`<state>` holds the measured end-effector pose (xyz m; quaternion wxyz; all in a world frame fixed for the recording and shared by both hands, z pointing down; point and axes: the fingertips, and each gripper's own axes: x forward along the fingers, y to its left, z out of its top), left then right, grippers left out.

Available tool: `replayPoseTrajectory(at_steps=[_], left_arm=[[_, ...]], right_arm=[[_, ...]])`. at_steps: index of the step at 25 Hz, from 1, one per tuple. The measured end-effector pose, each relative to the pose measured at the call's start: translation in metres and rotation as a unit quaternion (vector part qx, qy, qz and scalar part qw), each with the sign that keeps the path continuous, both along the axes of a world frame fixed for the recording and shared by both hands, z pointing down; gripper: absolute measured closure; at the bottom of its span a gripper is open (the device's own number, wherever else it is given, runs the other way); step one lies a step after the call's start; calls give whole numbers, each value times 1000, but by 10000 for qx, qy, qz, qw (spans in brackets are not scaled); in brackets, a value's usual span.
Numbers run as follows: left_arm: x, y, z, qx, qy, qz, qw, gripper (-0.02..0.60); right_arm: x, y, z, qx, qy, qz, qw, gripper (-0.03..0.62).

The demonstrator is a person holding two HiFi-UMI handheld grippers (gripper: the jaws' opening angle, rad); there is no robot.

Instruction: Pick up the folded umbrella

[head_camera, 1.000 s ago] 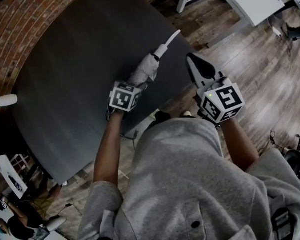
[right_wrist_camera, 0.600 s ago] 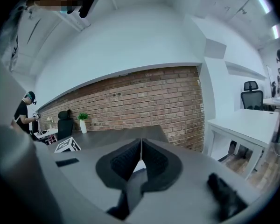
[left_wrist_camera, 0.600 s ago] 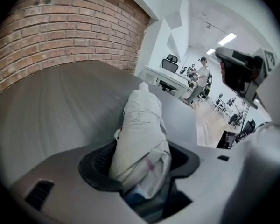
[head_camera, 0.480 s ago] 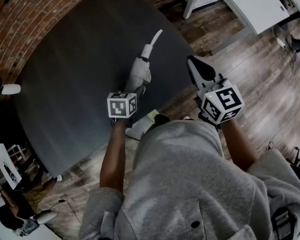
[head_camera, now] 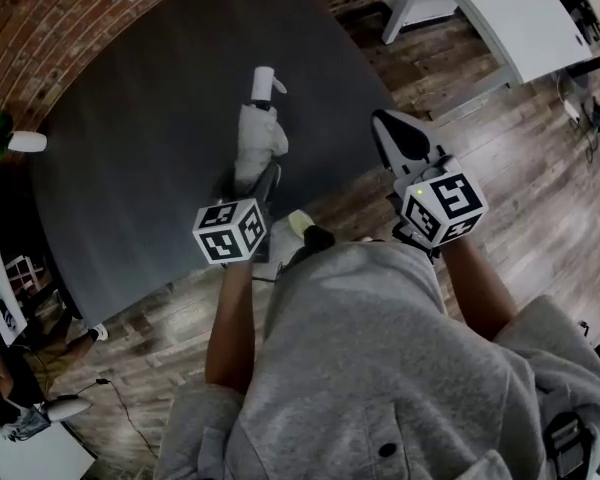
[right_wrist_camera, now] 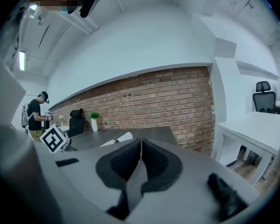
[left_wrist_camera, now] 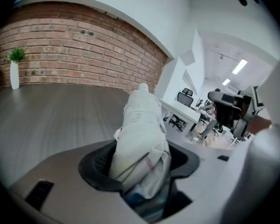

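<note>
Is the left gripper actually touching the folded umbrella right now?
Touching. The left gripper view shows the left gripper with its dark pads pressed against both sides of the folded umbrella, with no gap.

Dark table [head_camera: 130, 148], white plant vase [head_camera: 25, 142]

Dark grey tabletop [head_camera: 130, 138], red brick wall [left_wrist_camera: 74, 55], slim white vase with green plant [left_wrist_camera: 14, 76], white desk [head_camera: 510, 8], brown plank floor [head_camera: 550, 178], black office chair [right_wrist_camera: 262, 97]
</note>
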<state>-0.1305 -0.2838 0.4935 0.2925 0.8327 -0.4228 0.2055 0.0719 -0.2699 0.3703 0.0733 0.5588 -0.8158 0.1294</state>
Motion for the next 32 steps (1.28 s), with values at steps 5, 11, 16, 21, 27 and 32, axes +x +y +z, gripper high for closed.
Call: replayPoseTrajectory(at_steps=[5, 11, 16, 21, 27, 32], left_arm=[[-3, 25, -33, 406, 128, -488, 9979, 310], [6, 67, -65, 735, 193, -865, 9933, 310], [22, 102, -83, 974, 128, -970, 9904, 310], [40, 155, -96, 1206, 281, -1039, 9869, 310], [46, 193, -120, 1370, 356, -1255, 9819, 310], [48, 222, -137, 1468, 373, -1405, 9784, 310]], right_arm=[[8, 19, -5, 72, 24, -120, 9999, 569], [25, 55, -10, 117, 32, -208, 9997, 569], [33, 84, -15, 197, 13, -313, 9993, 569], [39, 132, -14, 292, 10, -405, 9988, 569], [43, 163, -19, 296, -52, -534, 9981, 569], [44, 183, -21, 263, -102, -647, 9975, 569]])
